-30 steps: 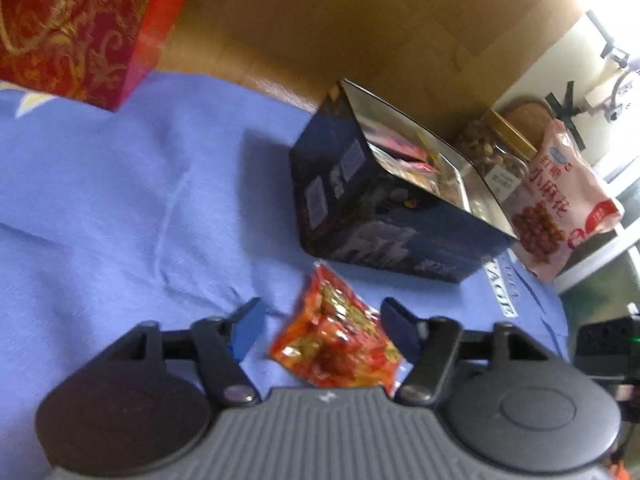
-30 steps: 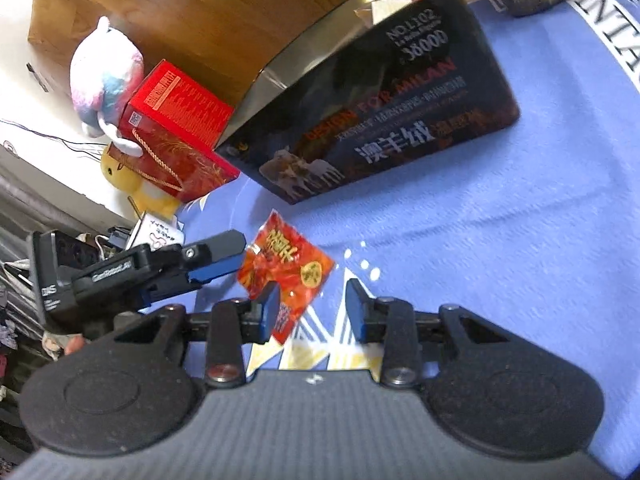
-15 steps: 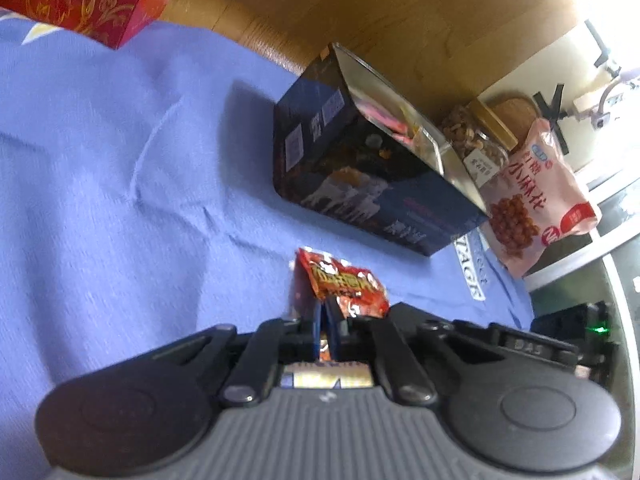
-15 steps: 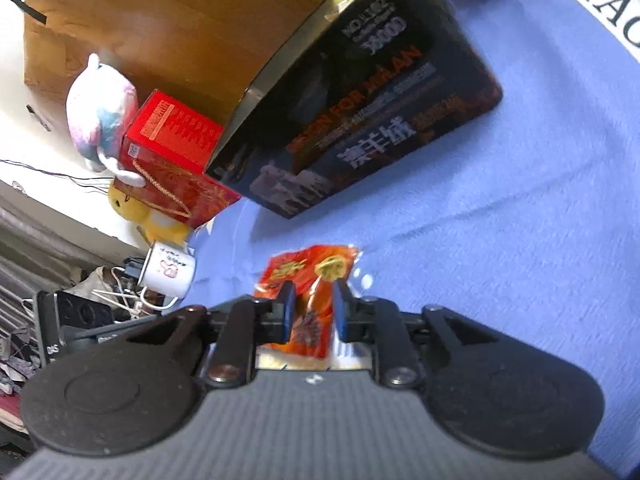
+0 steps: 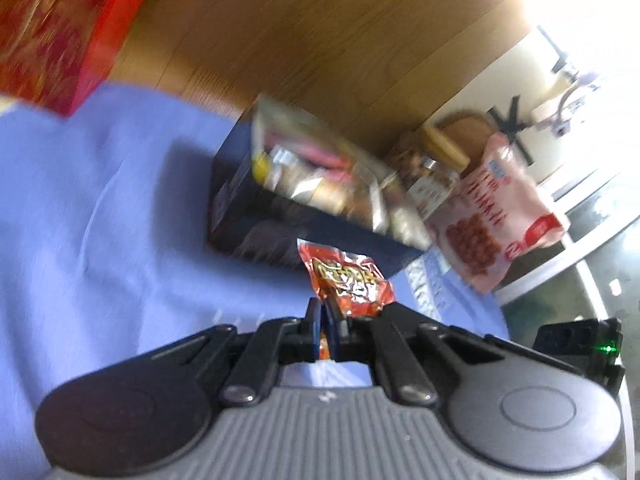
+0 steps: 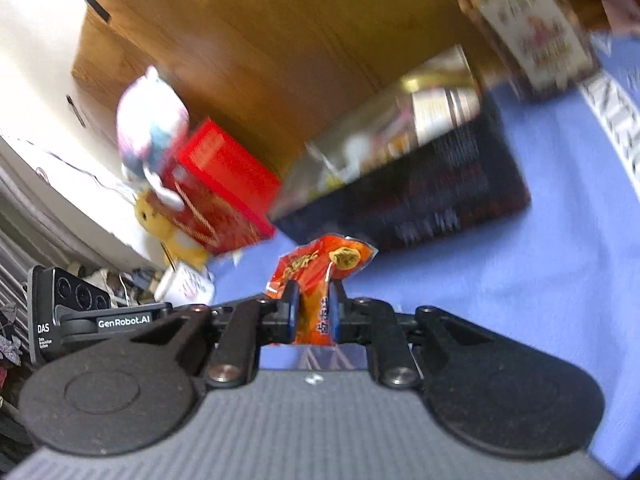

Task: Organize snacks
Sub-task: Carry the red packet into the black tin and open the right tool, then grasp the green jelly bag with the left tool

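Left gripper (image 5: 325, 312) pinching edge of red snack packet (image 5: 346, 278); right gripper (image 6: 313, 306), jaws just closing, pinching second packet (image 6: 320, 268). Both lifted off blue cloth (image 5: 100, 220), near open dark box (image 5: 320, 216). Packets light, crinkly, slippery; sealed edge safest hold.

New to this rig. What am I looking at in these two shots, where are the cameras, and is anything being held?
There is no robot arm. A person carries a two-finger tool in each hand, and each tool has a fisheye camera looking forward along its fingers; the grey and black shape at the bottom of each picture is the tool's own body.

One picture is from the left tool, shut on a red snack packet. The other is from the right tool, shut on another red packet; its jaws have just been closing.

Beyond them, a blue cloth carries an open dark box of snacks, a red box, a pink snack bag and a jar.
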A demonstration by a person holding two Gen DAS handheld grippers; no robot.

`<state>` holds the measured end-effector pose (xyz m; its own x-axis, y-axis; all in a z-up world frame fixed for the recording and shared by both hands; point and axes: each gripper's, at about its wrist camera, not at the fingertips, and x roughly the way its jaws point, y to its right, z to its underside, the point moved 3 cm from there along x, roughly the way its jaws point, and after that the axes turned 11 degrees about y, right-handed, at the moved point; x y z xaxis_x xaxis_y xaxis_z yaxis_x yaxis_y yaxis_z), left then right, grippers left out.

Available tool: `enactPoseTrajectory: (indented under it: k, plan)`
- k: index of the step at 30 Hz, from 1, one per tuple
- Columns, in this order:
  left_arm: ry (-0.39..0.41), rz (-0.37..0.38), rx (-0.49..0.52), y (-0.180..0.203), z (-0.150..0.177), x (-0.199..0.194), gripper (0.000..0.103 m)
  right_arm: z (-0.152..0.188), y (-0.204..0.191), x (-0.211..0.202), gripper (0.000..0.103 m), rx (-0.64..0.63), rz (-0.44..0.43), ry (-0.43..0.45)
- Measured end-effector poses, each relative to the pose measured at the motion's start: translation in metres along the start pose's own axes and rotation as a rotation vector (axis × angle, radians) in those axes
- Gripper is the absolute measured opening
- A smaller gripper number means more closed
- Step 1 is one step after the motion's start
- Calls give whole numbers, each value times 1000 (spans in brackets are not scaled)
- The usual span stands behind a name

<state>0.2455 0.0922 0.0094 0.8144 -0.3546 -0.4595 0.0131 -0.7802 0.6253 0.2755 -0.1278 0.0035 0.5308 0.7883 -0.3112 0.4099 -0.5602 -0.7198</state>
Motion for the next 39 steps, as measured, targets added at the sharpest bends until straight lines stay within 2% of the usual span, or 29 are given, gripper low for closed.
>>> enactPoseTrajectory:
  k: [4,8,13,15,16,20,23,24,28,31,32,35,36,38,39]
  plan:
    - [54,0,63,23,-35,11,3,-33,-10,9,18,-37,-7,64]
    - [75,-35,97,24,-64,40,4,-60,-17,36,19,-130,30,99]
    - [55,-128,127,11,-71,76,5,-65,-7,75,22,-219,99,84]
    - [46,-176,144,7,-68,87,7,-61,-5,90,32,-276,144,71]
    - [44,-181,148,5,-67,88,7,-60,-5,94,33,-309,171,79]
    - [77,-165,137,6,-66,71,7,-61,-5,79,34,-308,166,123]
    - [110,-153,149,12,-63,41,7,-59,-14,50,34,-281,132,155]
    - [118,-139,155,14,-60,31,10,-56,-15,38,34,-267,115,161]
    - [124,-82,169,20,-27,-21,17,-25,-12,-19,34,-169,33,130]
    - [88,-50,143,10,17,-56,20,25,-13,-48,43,-163,-46,2]
    - [69,-46,130,5,33,-66,24,41,-14,-53,48,-173,-60,-41]
    - [28,-57,85,-10,76,-90,27,89,-17,-60,48,-233,-63,-150]
    - [20,-55,70,-14,87,-98,31,101,-16,-60,48,-250,-50,-175]
    - [17,-55,25,-18,107,-112,40,113,-16,-56,47,-290,-25,-196]
    - [13,-55,5,-22,115,-119,42,115,-17,-54,46,-314,-17,-195]
